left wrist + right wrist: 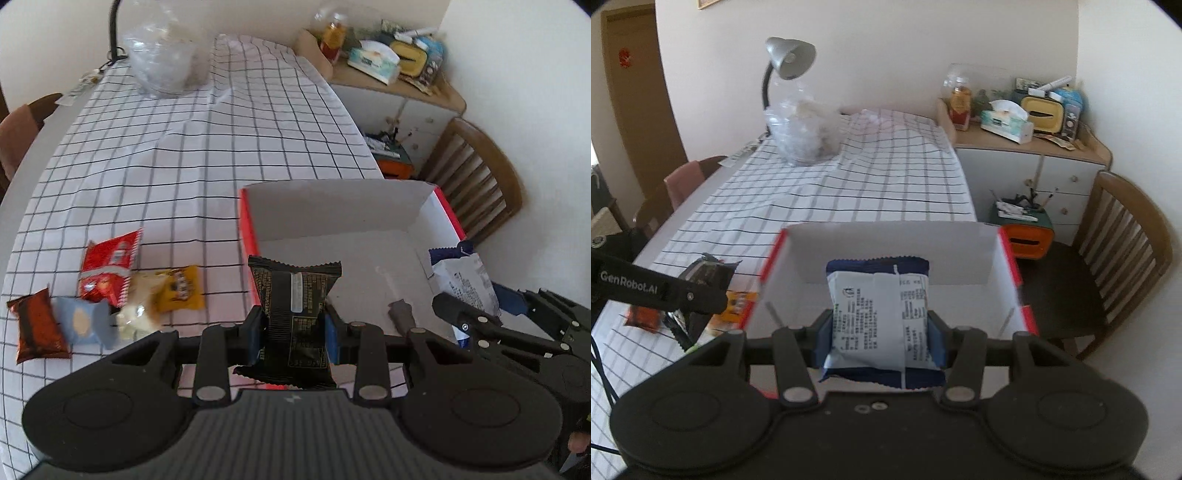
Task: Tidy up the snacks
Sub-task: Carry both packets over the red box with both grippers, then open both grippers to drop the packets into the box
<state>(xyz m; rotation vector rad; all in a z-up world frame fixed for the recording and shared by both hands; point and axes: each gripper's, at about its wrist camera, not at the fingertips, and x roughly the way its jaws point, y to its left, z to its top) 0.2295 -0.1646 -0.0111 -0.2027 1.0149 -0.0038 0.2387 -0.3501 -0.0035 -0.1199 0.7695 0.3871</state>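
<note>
The left gripper (293, 330) is clamped on a black foil snack packet with a crimped top edge (293, 314), its blue-padded jaws pinching the packet's lower half so that the wrapper stands upright between them. The right gripper (879, 332) is likewise closed on a white-and-navy snack packet printed with small text (879, 317), held across its width with the crimped top pointing forward. Just ahead of and below both sets of jaws sits the open cardboard box with red outer walls and a white inside (886, 240); its floor looks bare apart from a small grey object I cannot identify, seen in the left wrist view. To the left of the left gripper, on the white tablecloth with a black grid (166, 166), the remaining snacks lie in a loose cluster: a red packet (109, 266), a yellow packet (179, 288), a pale blue one (85, 319), a brown-orange one (37, 328) and a whitish wrapper (138, 310). The step in hand appears to be carrying both packets over the box to drop them in. To do it well, each gripper should clear the near wall before opening, lower the packet close to the floor, and aim for separate spots, the black packet toward the left wall and the navy one toward the right, so the two grippers, already near each other, do not collide. Laying the packets flat would leave room for the rest.
</note>
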